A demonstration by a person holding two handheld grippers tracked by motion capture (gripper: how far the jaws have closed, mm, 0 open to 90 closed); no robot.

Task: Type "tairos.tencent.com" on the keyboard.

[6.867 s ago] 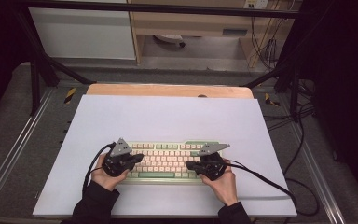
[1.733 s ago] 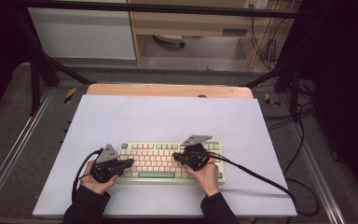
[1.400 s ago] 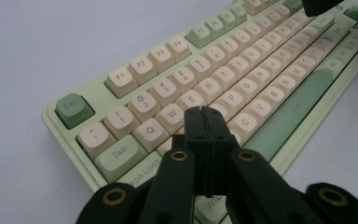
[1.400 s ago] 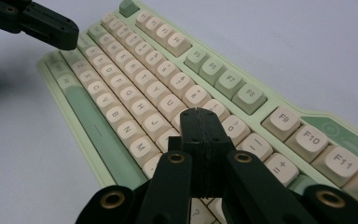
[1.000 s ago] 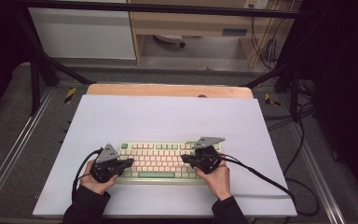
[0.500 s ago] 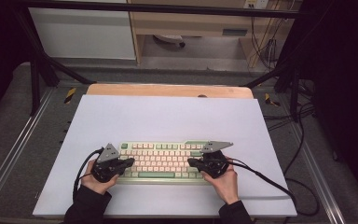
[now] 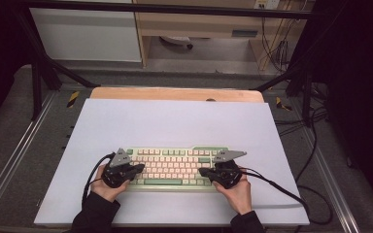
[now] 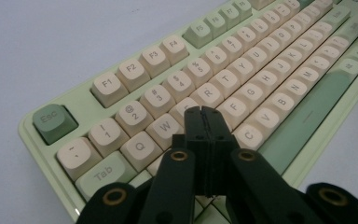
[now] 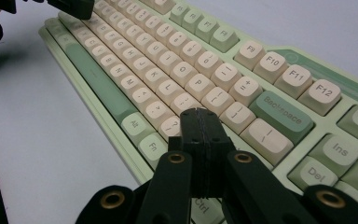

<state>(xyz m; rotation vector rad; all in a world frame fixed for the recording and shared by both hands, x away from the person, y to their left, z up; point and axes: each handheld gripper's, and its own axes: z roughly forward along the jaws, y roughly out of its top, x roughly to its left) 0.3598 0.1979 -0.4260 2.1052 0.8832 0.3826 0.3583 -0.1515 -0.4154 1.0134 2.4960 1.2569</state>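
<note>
A pale green keyboard (image 7: 172,160) with cream keys lies on the light mat near the front edge. My left gripper (image 7: 140,168) is at its left end, jaws shut with nothing between them. In the left gripper view the gripper's tip (image 8: 203,112) hovers just above the keyboard (image 8: 261,60), close to the W, E and S keys. My right gripper (image 7: 202,172) is at the right end, also shut and empty. Its tip (image 9: 198,113) sits low over the keyboard (image 9: 144,56), near the Enter and quote keys. The left gripper (image 9: 70,7) shows far off in the right gripper view.
The light mat (image 7: 175,121) covers a wooden table (image 7: 175,93) and has free room behind the keyboard. A black cable (image 7: 291,194) trails right from the right gripper. Metal frame rails (image 7: 9,160) run along both sides.
Since 1.7 s ago the right gripper has moved from the keyboard's middle to its right end. The left gripper has edged slightly right. Both stay shut.
</note>
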